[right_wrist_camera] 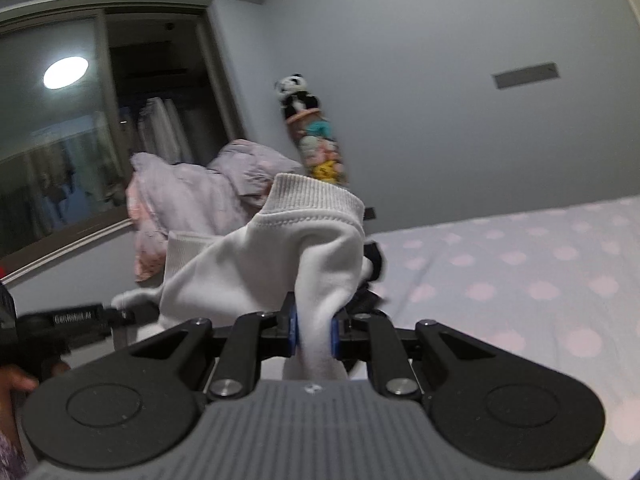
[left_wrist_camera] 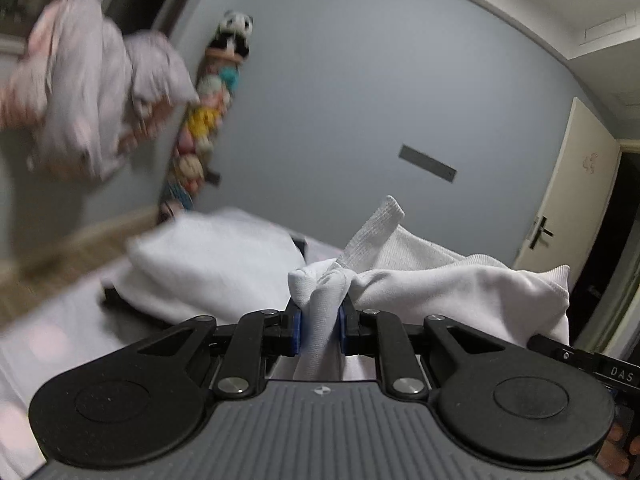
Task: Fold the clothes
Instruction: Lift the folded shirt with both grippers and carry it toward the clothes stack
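A white ribbed-cuff garment is held up between both grippers above the bed. My left gripper is shut on a bunched fold of it, with cloth hanging down between the blue pads. My right gripper is shut on another part of the same garment, whose ribbed hem stands up in front of the camera. The other gripper's black body shows at the left of the right wrist view. A folded white cloth lies on the bed ahead of the left gripper.
The bed has a pale lilac sheet with pink dots. A crumpled lilac and pink duvet is heaped by the window. A column of soft toys topped by a panda leans on the grey wall. A door stands open at right.
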The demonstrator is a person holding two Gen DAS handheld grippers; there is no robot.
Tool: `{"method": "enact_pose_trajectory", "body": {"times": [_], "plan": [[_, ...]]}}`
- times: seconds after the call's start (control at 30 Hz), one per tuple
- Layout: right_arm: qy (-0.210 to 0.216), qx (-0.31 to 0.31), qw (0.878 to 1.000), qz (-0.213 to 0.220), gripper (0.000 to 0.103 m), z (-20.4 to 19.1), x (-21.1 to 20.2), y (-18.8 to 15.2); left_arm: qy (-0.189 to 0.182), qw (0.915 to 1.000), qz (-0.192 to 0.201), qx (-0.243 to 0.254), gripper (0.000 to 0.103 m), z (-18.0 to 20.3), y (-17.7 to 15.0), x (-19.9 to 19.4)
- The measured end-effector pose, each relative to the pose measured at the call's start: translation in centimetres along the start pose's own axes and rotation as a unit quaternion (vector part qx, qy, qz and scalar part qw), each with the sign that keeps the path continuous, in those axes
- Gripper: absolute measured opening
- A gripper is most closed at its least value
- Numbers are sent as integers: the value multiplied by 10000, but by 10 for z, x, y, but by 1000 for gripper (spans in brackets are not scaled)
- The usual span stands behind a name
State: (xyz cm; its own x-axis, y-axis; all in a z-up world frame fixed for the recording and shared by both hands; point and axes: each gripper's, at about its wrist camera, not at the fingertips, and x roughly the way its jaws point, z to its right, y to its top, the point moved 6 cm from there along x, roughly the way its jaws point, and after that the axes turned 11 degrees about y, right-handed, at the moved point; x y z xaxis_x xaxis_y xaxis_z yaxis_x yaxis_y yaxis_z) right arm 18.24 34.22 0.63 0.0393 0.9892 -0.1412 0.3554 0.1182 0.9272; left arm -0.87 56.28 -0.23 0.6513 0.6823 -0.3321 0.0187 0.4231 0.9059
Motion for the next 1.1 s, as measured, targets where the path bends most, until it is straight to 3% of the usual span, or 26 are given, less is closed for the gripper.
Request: {"method": "enact_pose_trajectory", "body": {"times": [0.27, 0.53, 0.87, 1.1], "plan": [[340, -726, 9968, 43, 17, -58, 75, 78, 609, 9958, 415, 535, 19, -8, 112, 17], [197, -1187, 9927, -24, 17, -55, 180, 139, 1127, 9852, 595, 1144, 19, -6, 185, 84], [-153, -1784, 9822, -577, 17, 22, 328, 128, 1606, 9726, 178, 1670, 20, -17, 168, 235], [-330, -1683, 9792, -1088, 17, 93, 407, 100, 1663, 9631, -250, 2100, 21, -20, 136, 332]]}}
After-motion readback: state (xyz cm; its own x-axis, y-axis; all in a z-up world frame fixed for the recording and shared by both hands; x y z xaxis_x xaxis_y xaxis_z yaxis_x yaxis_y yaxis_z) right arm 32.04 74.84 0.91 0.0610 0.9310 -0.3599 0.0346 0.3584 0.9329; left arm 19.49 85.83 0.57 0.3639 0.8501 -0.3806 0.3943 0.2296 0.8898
